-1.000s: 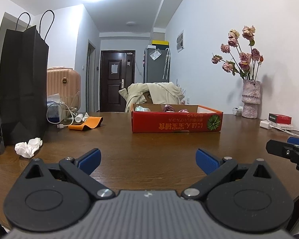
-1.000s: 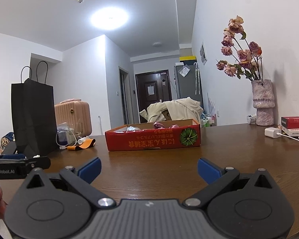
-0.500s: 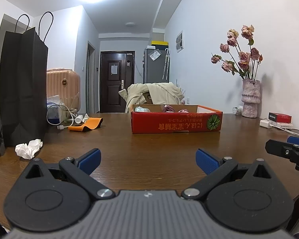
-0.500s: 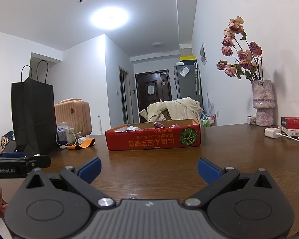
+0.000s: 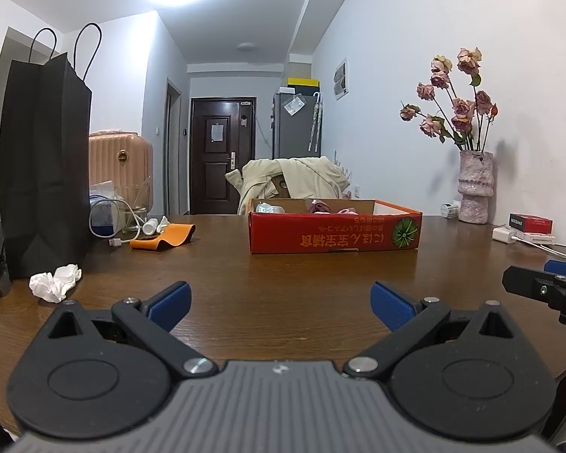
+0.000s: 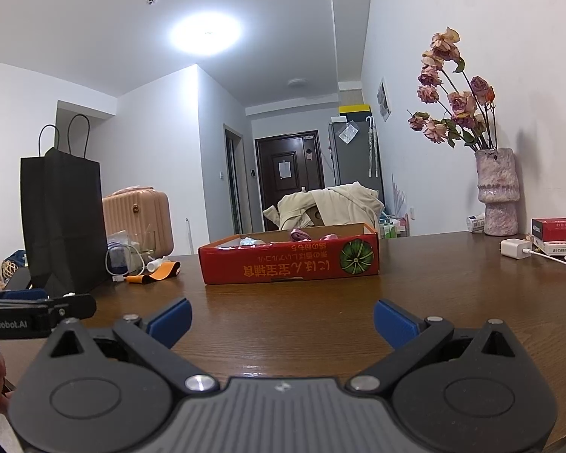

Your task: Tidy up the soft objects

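Left wrist view shows both hand-held grippers [image 5: 279, 296] [image 6: 281, 315] wide open and empty, far from the soft pink cloth bundles [image 5: 322, 206] in the red cardboard box [image 5: 334, 232] on the brown wooden worktop [image 5: 283, 268]; they look light and squishy, so pinch a top fold.

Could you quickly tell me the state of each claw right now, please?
Left claw: open, holding nothing.
Right claw: open, holding nothing.

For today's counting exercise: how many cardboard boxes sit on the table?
3. A big red box mid-table holds soft items. A small red box sits far right near the vase, atop a white box. Others may hide behind the black bag.
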Motion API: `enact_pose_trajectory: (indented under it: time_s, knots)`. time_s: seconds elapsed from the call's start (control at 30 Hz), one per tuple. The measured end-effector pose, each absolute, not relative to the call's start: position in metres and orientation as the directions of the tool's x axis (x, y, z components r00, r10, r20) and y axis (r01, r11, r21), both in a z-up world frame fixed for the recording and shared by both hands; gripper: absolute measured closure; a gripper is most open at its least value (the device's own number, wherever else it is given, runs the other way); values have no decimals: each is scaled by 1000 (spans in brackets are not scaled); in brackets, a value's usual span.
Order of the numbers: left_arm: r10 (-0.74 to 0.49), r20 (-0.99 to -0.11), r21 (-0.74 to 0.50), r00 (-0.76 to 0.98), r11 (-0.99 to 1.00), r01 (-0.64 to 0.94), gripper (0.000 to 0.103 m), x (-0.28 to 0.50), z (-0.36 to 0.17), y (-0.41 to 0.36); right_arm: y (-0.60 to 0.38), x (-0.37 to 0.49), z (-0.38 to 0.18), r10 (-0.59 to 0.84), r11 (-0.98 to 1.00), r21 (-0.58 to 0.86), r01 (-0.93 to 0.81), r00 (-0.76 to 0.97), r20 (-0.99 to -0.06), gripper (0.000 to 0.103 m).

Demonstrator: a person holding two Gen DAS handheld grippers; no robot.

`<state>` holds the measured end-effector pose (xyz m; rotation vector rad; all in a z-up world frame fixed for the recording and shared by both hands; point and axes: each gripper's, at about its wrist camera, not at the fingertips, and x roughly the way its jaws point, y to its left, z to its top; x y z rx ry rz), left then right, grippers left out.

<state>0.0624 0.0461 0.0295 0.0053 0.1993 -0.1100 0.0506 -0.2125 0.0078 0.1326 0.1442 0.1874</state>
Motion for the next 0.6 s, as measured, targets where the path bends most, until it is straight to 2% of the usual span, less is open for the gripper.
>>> enact_pose_trajectory:
  time_s: [0.6]
  knots:
    - [-113,-175,3,978,993,115,0,57,31,44,-212,47,9,189,975,138,-173,975,-118,0]
